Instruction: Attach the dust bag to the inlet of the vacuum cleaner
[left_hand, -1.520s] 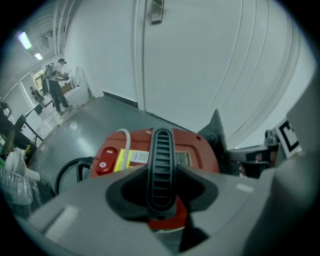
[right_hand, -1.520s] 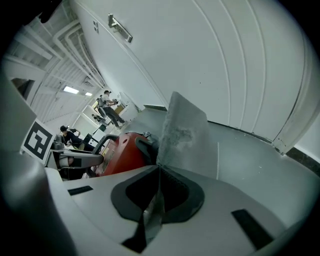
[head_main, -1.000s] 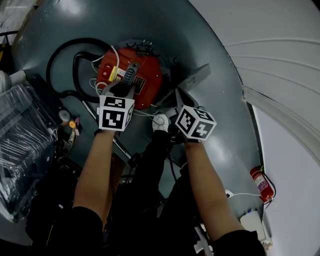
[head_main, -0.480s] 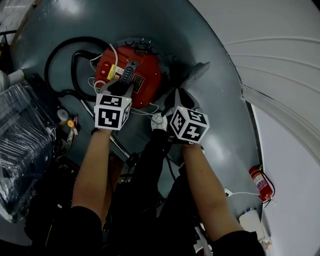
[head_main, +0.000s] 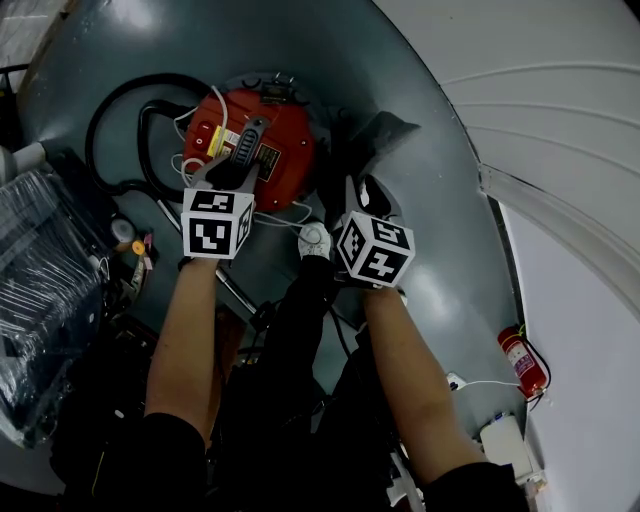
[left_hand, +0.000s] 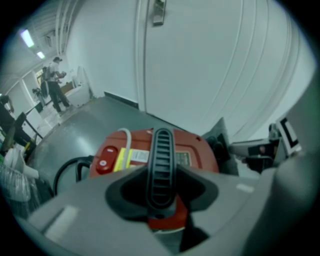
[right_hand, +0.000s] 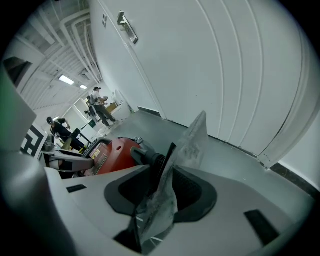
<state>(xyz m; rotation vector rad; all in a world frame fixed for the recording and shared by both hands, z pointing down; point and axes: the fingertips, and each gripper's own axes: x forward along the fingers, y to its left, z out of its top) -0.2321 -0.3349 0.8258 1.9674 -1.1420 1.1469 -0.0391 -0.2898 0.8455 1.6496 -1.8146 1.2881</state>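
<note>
The vacuum cleaner (head_main: 280, 150) is red. On its top are a black ribbed handle (left_hand: 161, 165), a yellow label (left_hand: 122, 157) and a white cord (head_main: 228, 112). A black hose (head_main: 105, 130) loops to its left in the head view. The dust bag (right_hand: 192, 142) at its right is pale grey and half see-through. The floor (head_main: 430, 200) under it is dull blue-grey. Over it, the left gripper (head_main: 232, 170), jaws opening round the handle, and the right gripper (head_main: 360, 190), jaws opening round the bag, each carry a white cube patterned with black squares.

L gripper (left_hand: 161, 195) opening, vac handle (left_hand: 161, 155) btwn fingers (left_hand: 125, 192).
</note>
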